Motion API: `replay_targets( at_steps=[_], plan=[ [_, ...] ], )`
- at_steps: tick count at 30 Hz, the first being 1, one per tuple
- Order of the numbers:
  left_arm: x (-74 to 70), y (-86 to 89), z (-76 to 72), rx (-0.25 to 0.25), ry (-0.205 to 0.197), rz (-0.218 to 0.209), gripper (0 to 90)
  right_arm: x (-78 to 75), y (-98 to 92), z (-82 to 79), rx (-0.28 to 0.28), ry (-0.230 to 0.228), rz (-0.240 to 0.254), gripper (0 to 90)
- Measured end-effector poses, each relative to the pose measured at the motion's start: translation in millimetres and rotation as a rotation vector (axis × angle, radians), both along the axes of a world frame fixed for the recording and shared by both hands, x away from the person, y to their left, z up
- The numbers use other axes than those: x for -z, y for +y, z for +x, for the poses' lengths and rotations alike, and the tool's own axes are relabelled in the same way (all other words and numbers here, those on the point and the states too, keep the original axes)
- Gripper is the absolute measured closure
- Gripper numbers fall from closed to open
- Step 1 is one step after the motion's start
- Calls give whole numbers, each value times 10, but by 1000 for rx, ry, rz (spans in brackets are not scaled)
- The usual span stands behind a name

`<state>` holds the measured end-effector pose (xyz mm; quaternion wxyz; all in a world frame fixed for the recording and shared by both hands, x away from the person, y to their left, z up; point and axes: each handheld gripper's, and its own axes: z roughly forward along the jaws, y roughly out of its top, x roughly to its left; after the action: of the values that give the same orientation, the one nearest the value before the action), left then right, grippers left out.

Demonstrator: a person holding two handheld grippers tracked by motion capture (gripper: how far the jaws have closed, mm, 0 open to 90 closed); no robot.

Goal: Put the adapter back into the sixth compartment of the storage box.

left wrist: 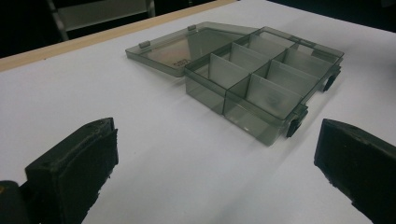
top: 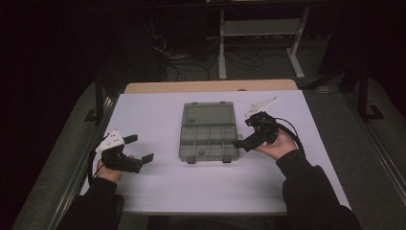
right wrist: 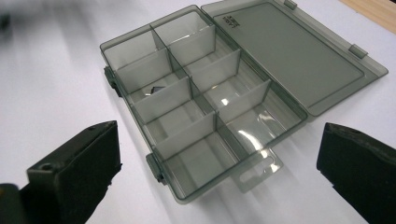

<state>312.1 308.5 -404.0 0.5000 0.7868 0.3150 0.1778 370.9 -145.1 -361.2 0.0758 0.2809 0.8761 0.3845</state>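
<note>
With its lid already flat, the compartment box sits mid-frame nearly empty, left gripper and right gripper wide, holding nothing.

A white table surface is laid over a wooden tabletop, exposed along its far edge. Beyond, tangled cables and a white metal frame are seen on dark floor.

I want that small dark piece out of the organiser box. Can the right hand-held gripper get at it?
Probably yes. The lid lies flat open, the right hand-held gripper is open beside the box, and nothing covers the small dark piece, though compartment walls are close.
</note>
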Motion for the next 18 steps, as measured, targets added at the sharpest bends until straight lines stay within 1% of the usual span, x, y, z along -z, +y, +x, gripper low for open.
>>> replay_targets(
  at_steps=[4, 9, 12, 14, 18],
  plan=[
    [0, 0, -1, 0, 0, 0, 0, 9, -43, -16, 5, -2, 4, 0],
    [0, -1, -2, 0, 0, 1, 0, 43, -161, -64, 31, 0, 28, 0],
    [0, -2, -2, 0, 0, 2, 0, 54, -179, -71, 36, -1, 32, 0],
    [0, -2, -2, 0, 0, 2, 0, 109, -235, -102, 49, 7, 36, 0],
    [0, -1, -2, 0, 0, 2, 0, 152, -286, -143, 64, 10, 38, 0]
  ],
)
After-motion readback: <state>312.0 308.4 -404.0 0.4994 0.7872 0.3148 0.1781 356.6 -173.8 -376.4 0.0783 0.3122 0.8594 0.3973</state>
